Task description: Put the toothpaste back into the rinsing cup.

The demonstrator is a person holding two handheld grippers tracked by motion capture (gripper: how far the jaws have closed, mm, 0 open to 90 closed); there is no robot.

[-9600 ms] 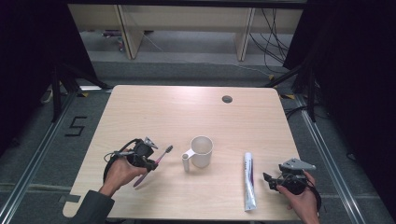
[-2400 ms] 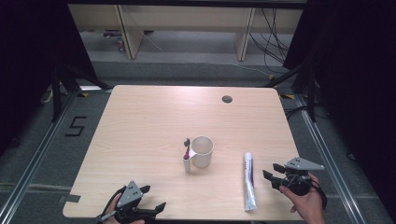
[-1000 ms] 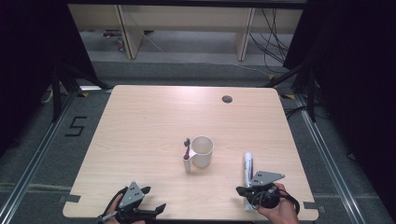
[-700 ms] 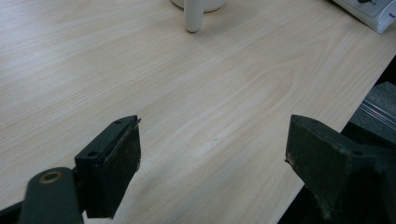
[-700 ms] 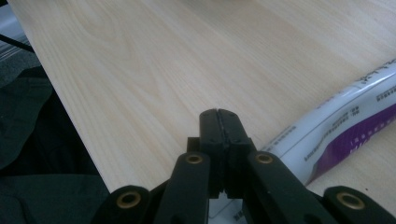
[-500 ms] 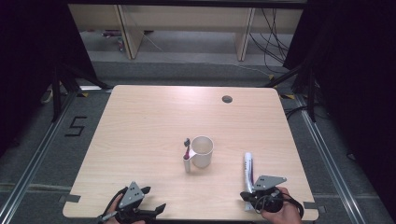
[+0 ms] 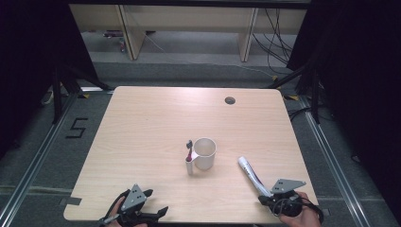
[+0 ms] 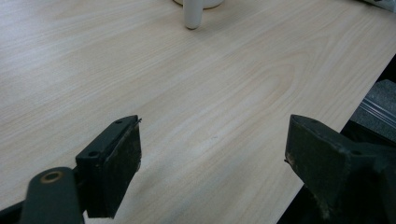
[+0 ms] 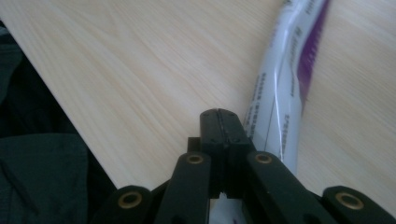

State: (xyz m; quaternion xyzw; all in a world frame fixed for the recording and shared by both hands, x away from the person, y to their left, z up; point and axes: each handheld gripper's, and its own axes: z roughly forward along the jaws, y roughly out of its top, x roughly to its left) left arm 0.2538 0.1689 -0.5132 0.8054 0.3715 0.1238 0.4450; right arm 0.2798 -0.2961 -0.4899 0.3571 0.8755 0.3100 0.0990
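Black jaws of right gripper [image 9: 219, 122] are pressed fully together, pads meeting w/ no gap. Toothpaste tube [image 9: 280, 93] runs up from their base in right gripper view; white strip of its crimped end shows between the jaw arms just below the pads, so grip looks to be on that flat end. Tube is white w/ purple stripe and small print. In high view, right gripper [image 7: 265, 198] sits at near-right edge of table [image 7: 156, 118], person's hand [image 7: 302, 217] behind it; tube [image 7: 250, 172] slants away from gripper toward mug [image 7: 204, 152], cap end nearest mug but well apart from it. Whether tube's far end rests on tabletop or is lifted clear: cannot tell.

Mug as landmark: white, upright, approx. centre of table, handle [image 7: 189, 165] turned to near-left side. Toothbrush [image 7: 189, 147] stands just beside handle, on mug's left, dark head up, reddish shaft; touching mug or not, cannot tell.

Left gripper [image 7: 153, 213] is near-left of mug, at table's near edge, well apart from it. Left gripper view: jaws stand wide apart, nothing between pads [image 8: 119, 163], bare light wood beneath. Mug handle [image 8: 193, 14] visible at top of that view, far ahead of jaws.

Far-right of mug: round dark cable hole [image 7: 230, 100] near table's back edge.
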